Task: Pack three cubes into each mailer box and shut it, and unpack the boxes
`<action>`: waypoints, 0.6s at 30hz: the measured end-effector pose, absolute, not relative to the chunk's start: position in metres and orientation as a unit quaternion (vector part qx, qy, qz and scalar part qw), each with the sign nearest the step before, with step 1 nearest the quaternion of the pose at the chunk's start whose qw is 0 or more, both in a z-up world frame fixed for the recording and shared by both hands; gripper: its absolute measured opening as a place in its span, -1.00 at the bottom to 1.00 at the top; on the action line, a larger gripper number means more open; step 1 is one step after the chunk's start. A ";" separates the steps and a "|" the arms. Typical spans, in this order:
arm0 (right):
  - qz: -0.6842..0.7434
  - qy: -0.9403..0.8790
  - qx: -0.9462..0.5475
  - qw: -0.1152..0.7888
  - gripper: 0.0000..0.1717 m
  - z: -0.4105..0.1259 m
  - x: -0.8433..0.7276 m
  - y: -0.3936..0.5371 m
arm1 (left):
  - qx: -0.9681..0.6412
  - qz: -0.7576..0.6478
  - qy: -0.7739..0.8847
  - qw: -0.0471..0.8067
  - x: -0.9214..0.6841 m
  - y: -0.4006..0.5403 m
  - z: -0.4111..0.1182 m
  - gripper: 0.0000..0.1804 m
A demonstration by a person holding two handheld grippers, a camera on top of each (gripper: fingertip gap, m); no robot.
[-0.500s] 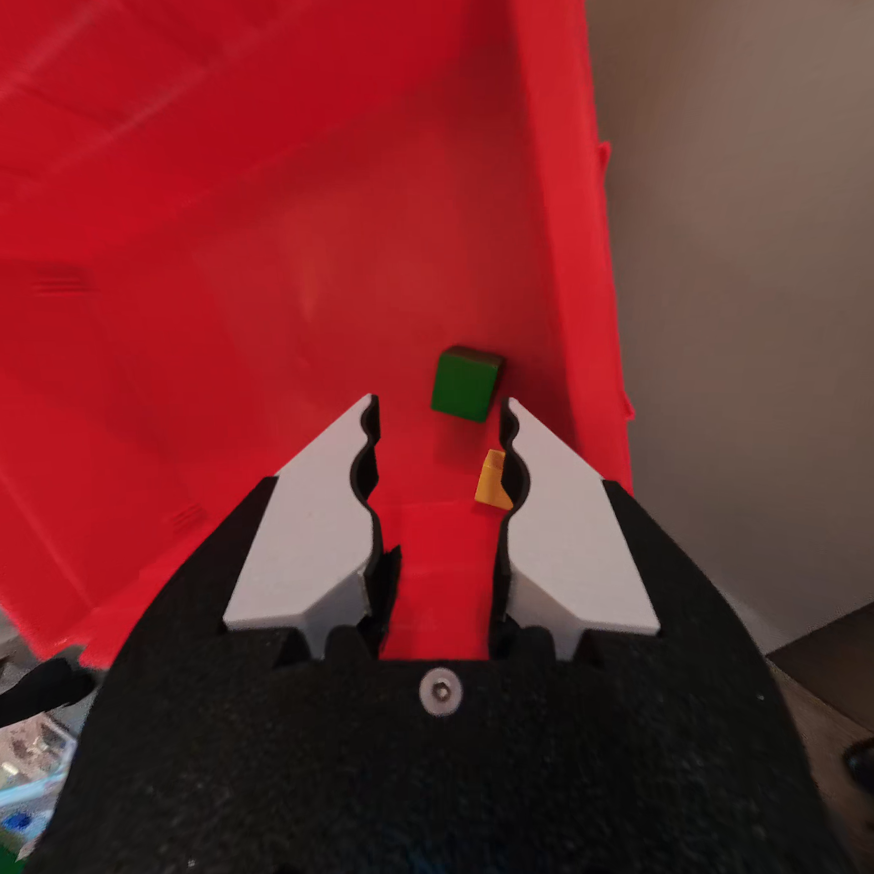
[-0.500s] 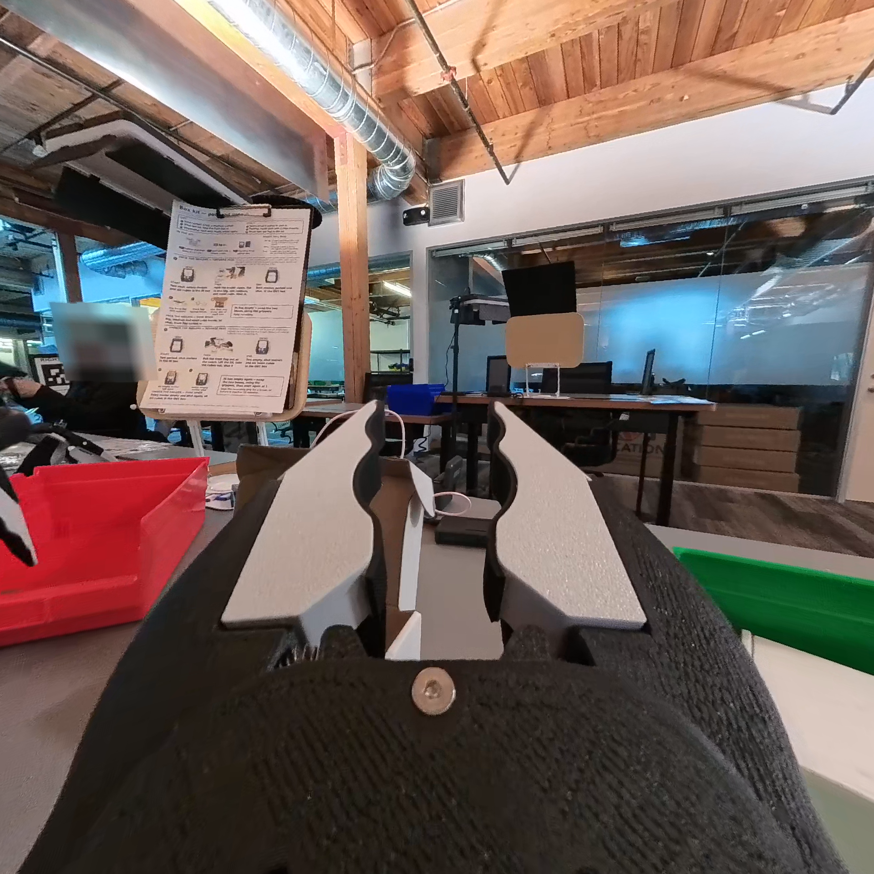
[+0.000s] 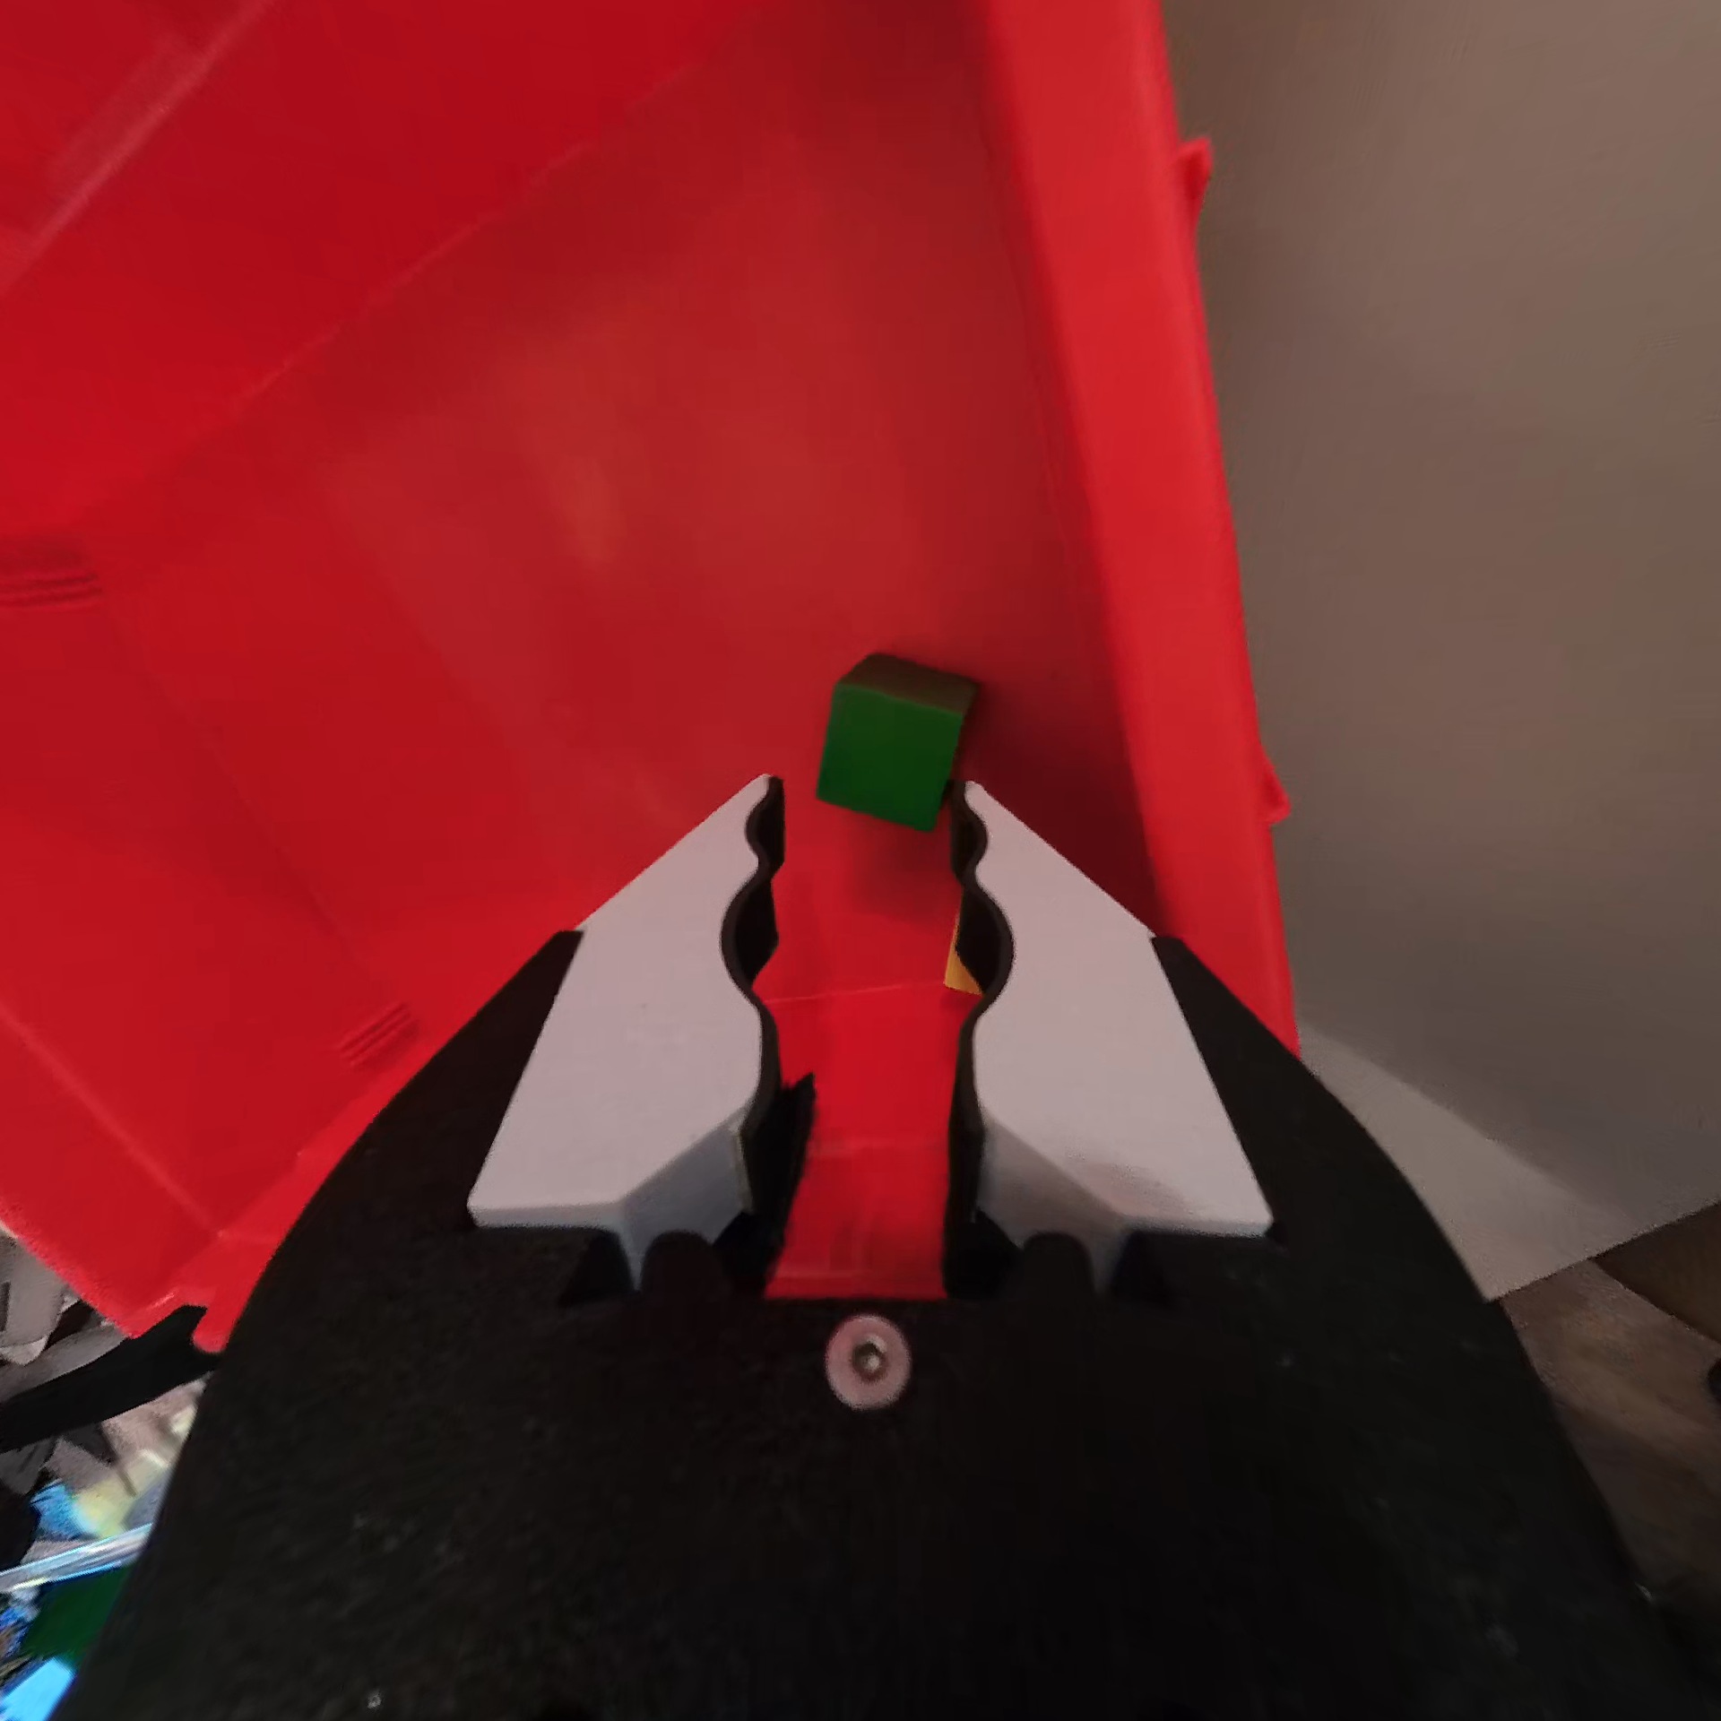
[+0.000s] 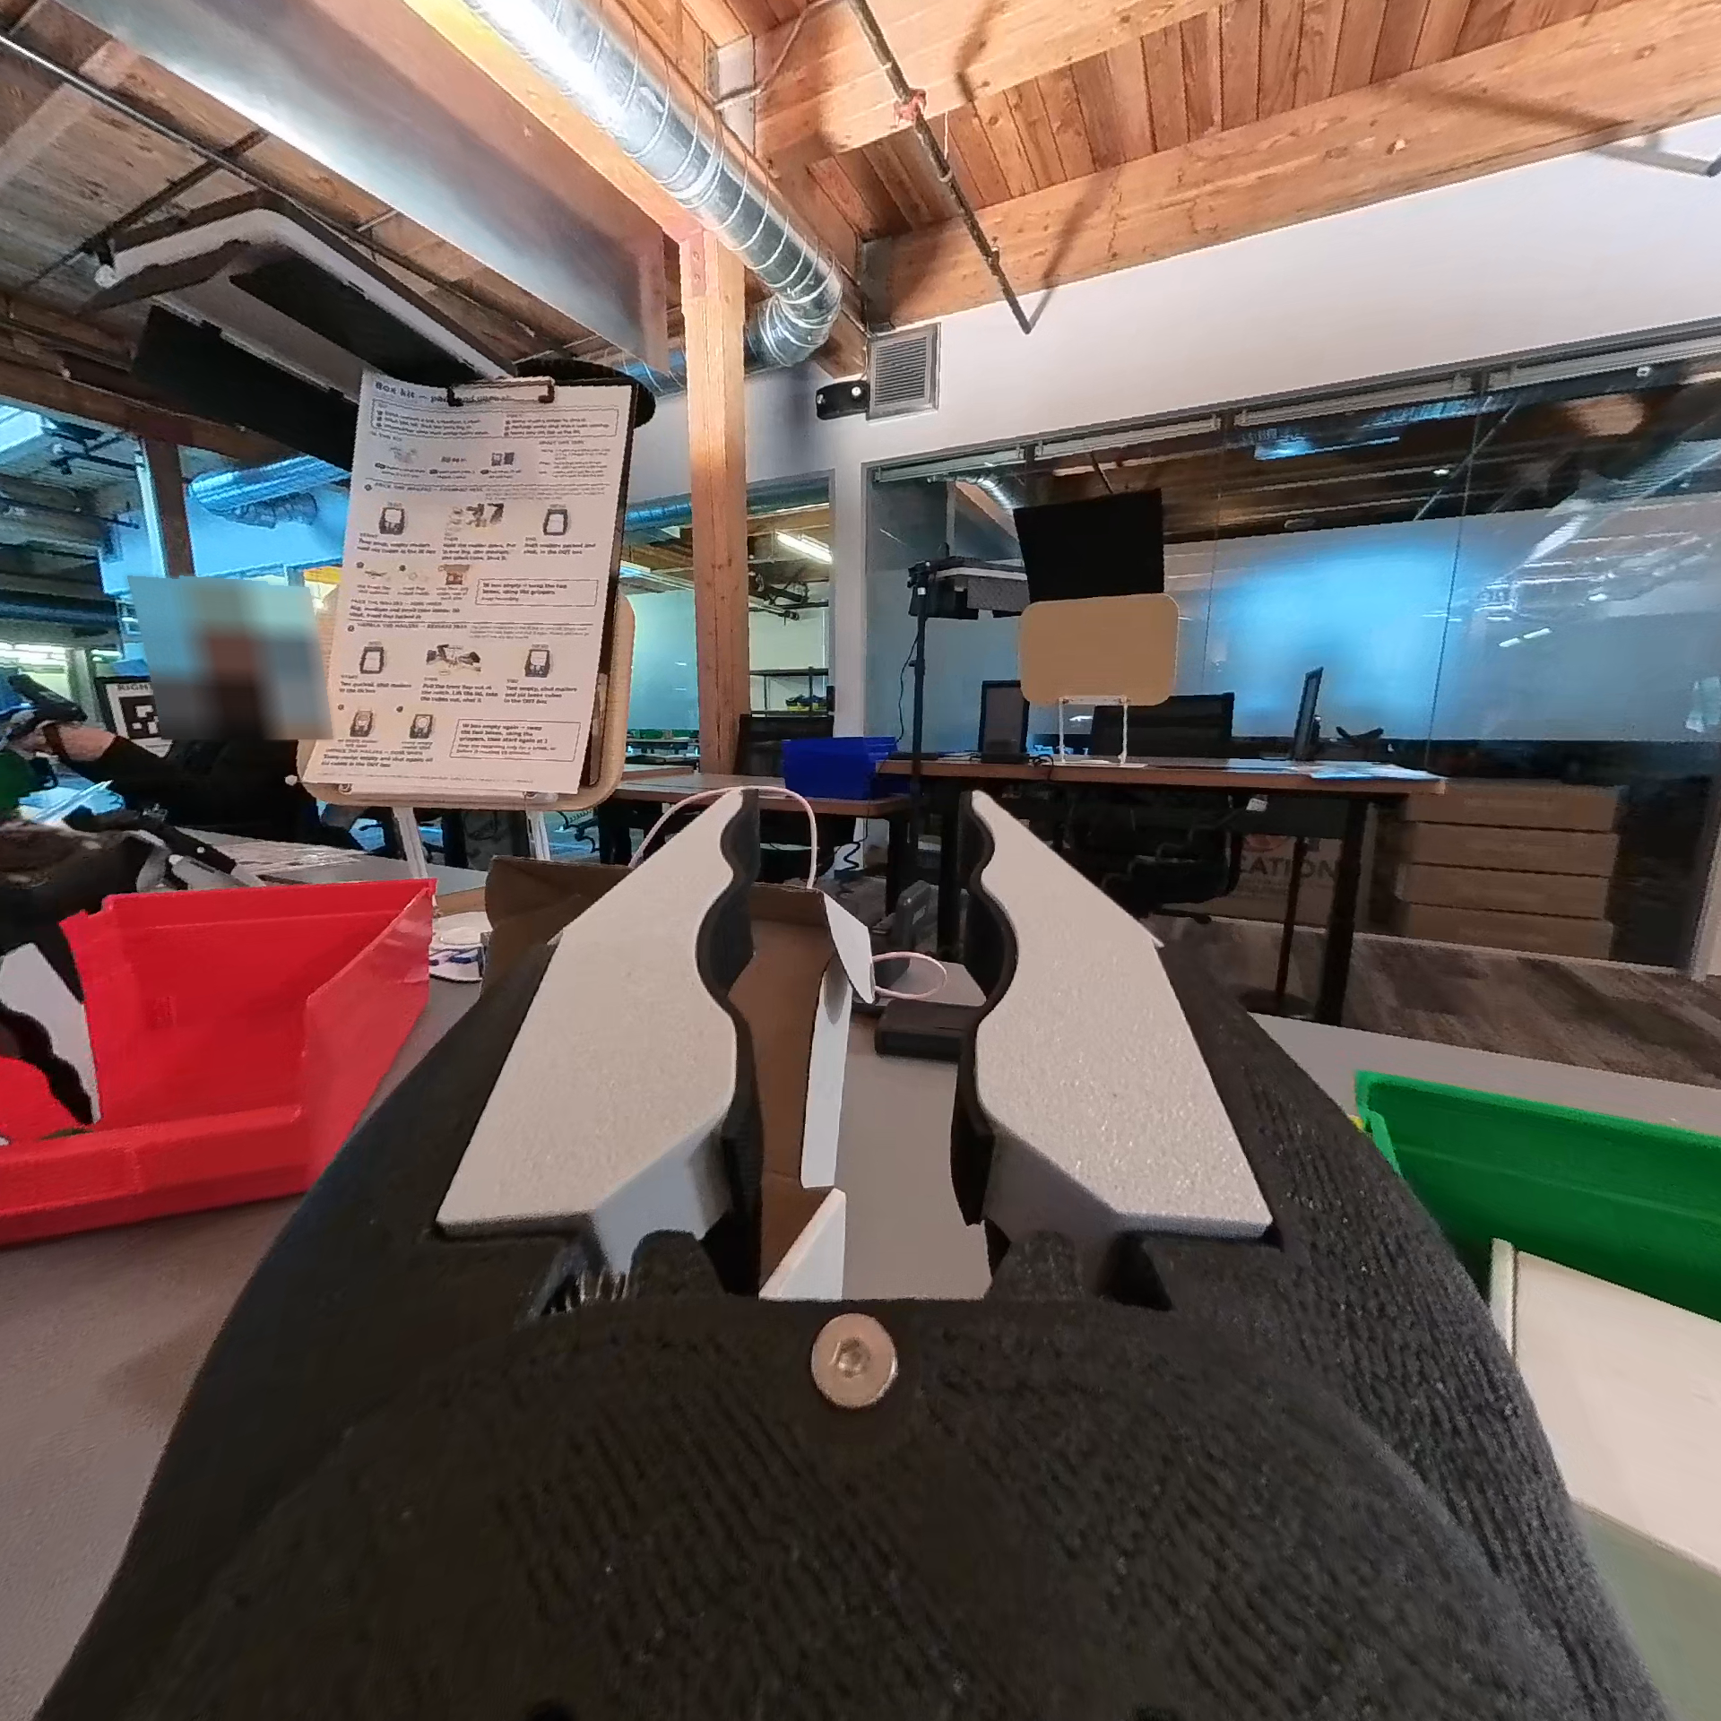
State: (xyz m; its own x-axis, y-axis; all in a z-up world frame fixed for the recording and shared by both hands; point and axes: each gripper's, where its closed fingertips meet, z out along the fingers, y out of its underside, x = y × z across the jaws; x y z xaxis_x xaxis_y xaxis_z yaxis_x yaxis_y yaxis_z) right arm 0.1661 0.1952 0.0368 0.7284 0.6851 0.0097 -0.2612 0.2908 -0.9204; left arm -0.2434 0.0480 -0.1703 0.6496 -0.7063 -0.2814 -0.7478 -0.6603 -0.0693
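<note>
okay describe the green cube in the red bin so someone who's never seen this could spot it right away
Look into the big red bin that fills the left wrist view, along its right-hand wall. The green cube sits on the bin floor just beyond the open left tool. Its neighbour, a yellow piece, is mostly hidden behind the right finger; the cube is fully visible.

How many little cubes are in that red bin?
2: a green cube just beyond the left gripper's open fingertips, and a yellow cube mostly hidden behind its right finger. More may be hidden.

Green cube (image 3: 892, 745) in red bin (image 3: 466, 466)
</note>
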 end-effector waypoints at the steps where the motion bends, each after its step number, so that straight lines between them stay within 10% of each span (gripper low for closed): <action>1: 0.305 -0.208 -0.512 0.776 -0.53 0.037 0.166 0.195 | -0.901 0.121 0.406 0.089 -0.243 0.048 -0.170 -0.62; 18: 0.309 -0.211 -0.515 0.771 -0.53 0.036 0.164 0.196 | -0.884 0.144 0.440 0.068 -0.239 0.053 -0.176 -0.70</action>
